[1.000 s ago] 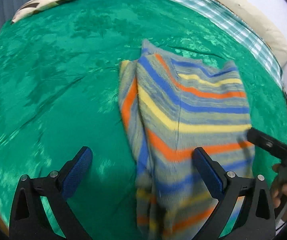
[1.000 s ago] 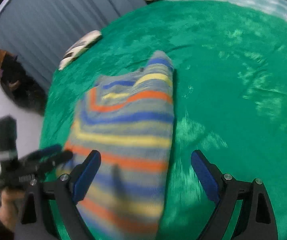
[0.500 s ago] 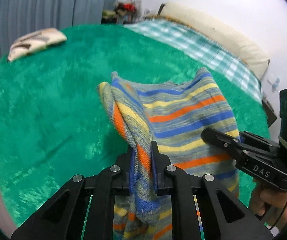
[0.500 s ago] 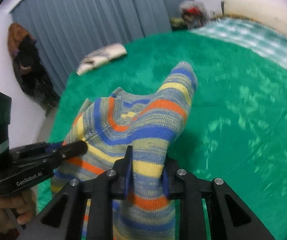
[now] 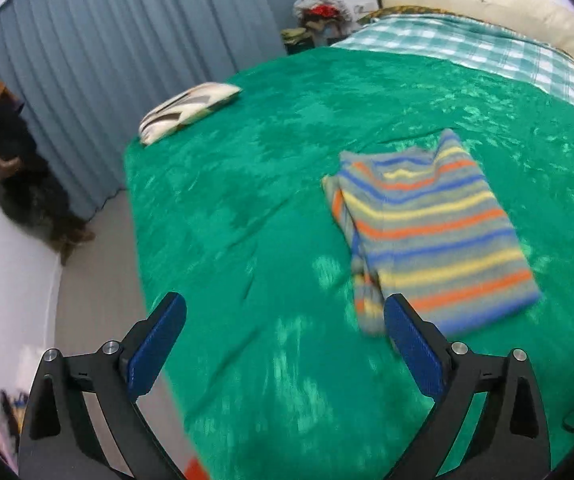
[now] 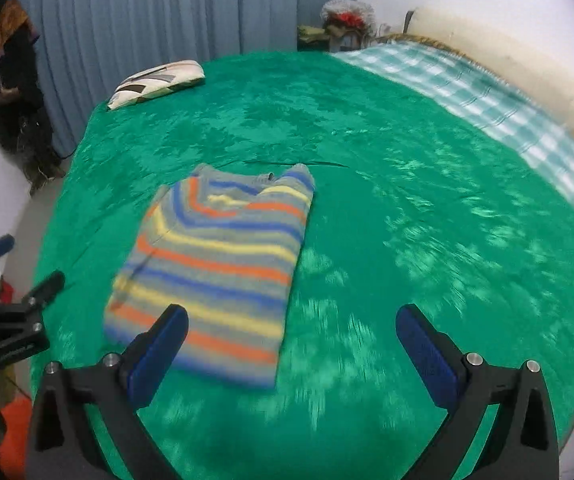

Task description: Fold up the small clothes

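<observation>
Here, in the left wrist view, the left gripper (image 5: 285, 334) has just swung its jaws wide apart, and nothing sits between the blue pads (image 5: 155, 346). The striped sweater (image 5: 431, 236) lies folded on the green blanket (image 5: 247, 184), ahead and to the right, apart from the fingers. A patterned pillow (image 5: 189, 110) rests near the blanket's far corner, by the blue curtain (image 5: 127, 52).

In the right wrist view, the right gripper (image 6: 293, 342) has likewise just spread its jaws fully, holding nothing. The striped sweater (image 6: 219, 264) lies flat on the green blanket (image 6: 407, 200), left of centre; its near edge seems to sit just behind the left pad, though blur makes that uncertain. The left gripper (image 6: 23, 268) shows at the left edge.
</observation>
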Motion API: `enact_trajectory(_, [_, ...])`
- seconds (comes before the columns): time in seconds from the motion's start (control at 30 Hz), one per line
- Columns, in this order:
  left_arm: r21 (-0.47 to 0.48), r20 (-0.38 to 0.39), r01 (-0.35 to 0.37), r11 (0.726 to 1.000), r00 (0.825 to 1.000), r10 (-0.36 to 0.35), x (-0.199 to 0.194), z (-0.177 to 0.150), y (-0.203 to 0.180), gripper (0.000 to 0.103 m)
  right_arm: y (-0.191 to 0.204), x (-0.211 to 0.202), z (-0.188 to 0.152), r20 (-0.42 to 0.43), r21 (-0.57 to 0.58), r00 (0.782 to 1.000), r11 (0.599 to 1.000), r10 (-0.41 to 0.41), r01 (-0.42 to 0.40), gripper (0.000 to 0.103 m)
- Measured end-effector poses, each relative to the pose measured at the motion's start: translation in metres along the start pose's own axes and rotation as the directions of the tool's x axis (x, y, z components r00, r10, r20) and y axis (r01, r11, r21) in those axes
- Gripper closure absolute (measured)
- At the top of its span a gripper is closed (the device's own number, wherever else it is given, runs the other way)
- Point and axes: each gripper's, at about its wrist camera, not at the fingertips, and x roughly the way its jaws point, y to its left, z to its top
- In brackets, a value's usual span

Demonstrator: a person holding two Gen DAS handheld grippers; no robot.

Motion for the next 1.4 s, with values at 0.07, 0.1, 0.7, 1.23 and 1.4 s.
enact_trajectory(0.07, [-0.021, 0.017, 0.009, 1.000, 1.000, -0.009, -0.024, -0.006, 0.006, 0.003, 0.008, -0.030, -0.011, 0.024, 0.004, 1.000, 1.000, -0.011, 0.010, 0.000])
enact_trajectory(0.1, [-0.032, 0.020, 0.010, 0.999, 1.000, -0.009, -0.036, -0.008, 0.008, 0.003, 0.011, -0.041, -0.014, 0.033, 0.008, 0.999, 1.000, -0.018, 0.018, 0.000])
enact_trajectory(0.7, [-0.194, -0.003, 0.101, 0.976, 0.995, -0.104, -0.101, -0.013, 0.020, 0.000, 0.050, -0.142, -0.040, 0.090, -0.005, 0.989, 0.993, -0.114, 0.115, 0.000])
enact_trajectory(1.23, [-0.167, -0.022, 0.069, 0.984, 0.997, -0.074, -0.127, -0.002, 0.016, 0.000, 0.037, -0.156, -0.033, 0.067, 0.013, 0.990, 0.993, -0.121, 0.120, 0.000])
enact_trajectory(1.4, [-0.165, -0.036, 0.053, 0.985, 0.998, -0.060, -0.165, -0.019, 0.024, 0.000, 0.035, -0.186, -0.042, 0.064, 0.014, 0.993, 0.995, -0.102, 0.101, 0.000])
